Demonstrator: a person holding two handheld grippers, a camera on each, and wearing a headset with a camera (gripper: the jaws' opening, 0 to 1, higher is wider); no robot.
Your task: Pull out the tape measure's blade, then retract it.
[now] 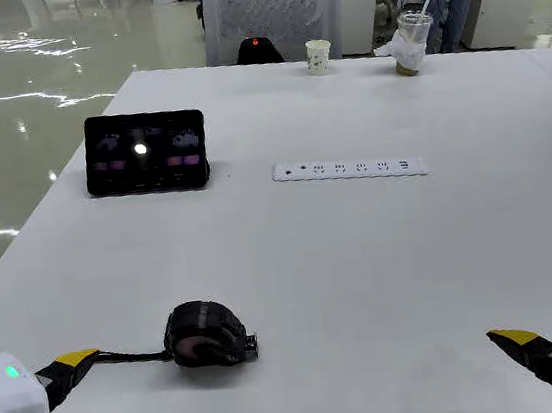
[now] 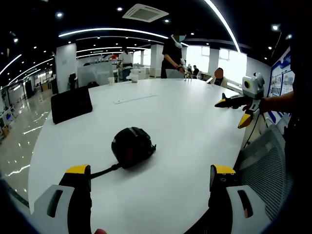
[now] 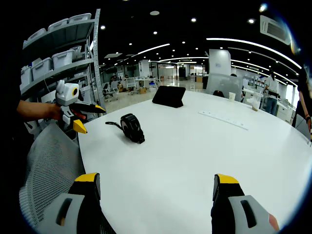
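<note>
- The black tape measure lies on the white worktop, close to its near edge and toward the left near corner.
- A thin black strap runs from its case to the yellow tip of one jaw of the left gripper; we cannot tell whether the two touch.
- The left gripper sits at the near edge, just beside the tape measure. Its jaws stand wide apart and grip nothing, with the case ahead of the gap in the left gripper view.
- The right gripper hangs over the near edge toward the right corner, well apart from the tape measure. Its jaws are spread too, with bare worktop between them.
- Further in, a dark tablet stands near the left edge and a white power strip lies mid-worktop.
- A paper cup and a plastic cup with a straw stand at the far edge.
</note>
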